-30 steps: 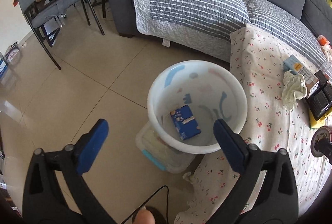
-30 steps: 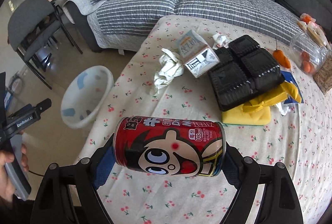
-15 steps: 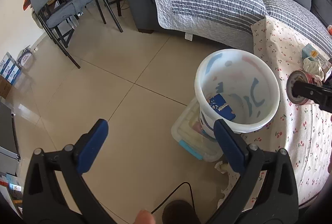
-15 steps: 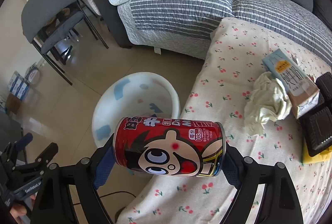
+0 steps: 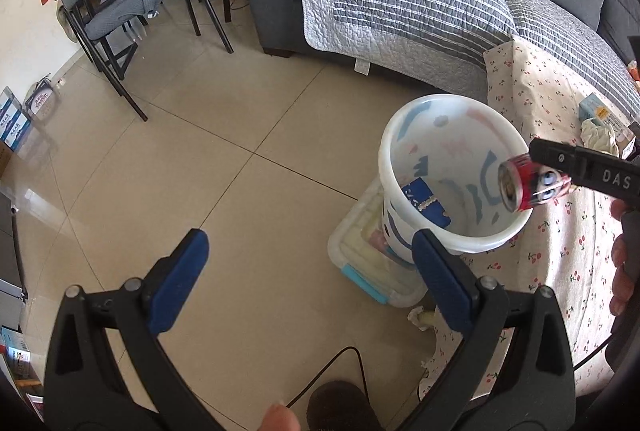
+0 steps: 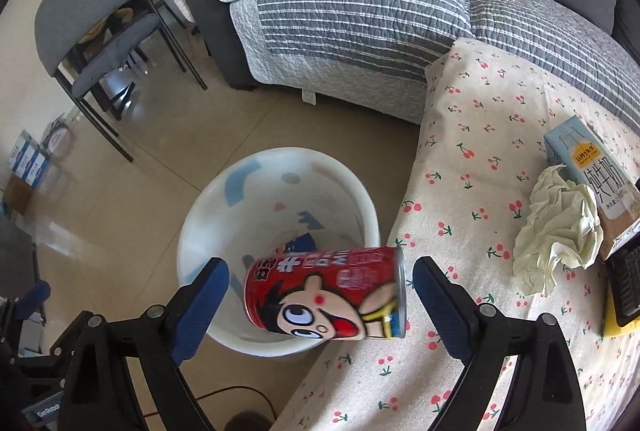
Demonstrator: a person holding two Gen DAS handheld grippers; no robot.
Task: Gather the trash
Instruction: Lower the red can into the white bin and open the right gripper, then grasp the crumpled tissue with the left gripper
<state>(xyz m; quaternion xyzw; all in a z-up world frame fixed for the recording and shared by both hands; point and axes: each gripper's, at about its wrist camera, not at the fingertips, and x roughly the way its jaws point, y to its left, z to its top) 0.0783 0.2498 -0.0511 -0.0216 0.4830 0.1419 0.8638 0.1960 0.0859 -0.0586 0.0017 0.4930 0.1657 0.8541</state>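
One red can [image 6: 326, 293] sits loose between the opening right tongs [image 6: 320, 289] over the bin [image 6: 276, 247]; one carton [image 6: 592, 171], one crumpled tissue [image 6: 560, 227] beside it. Left tongs [image 5: 308, 279] open, empty.

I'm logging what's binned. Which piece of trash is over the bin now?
The red can, between the opening right gripper's pads without touching them. The crumpled paper and milk carton lie on the table.
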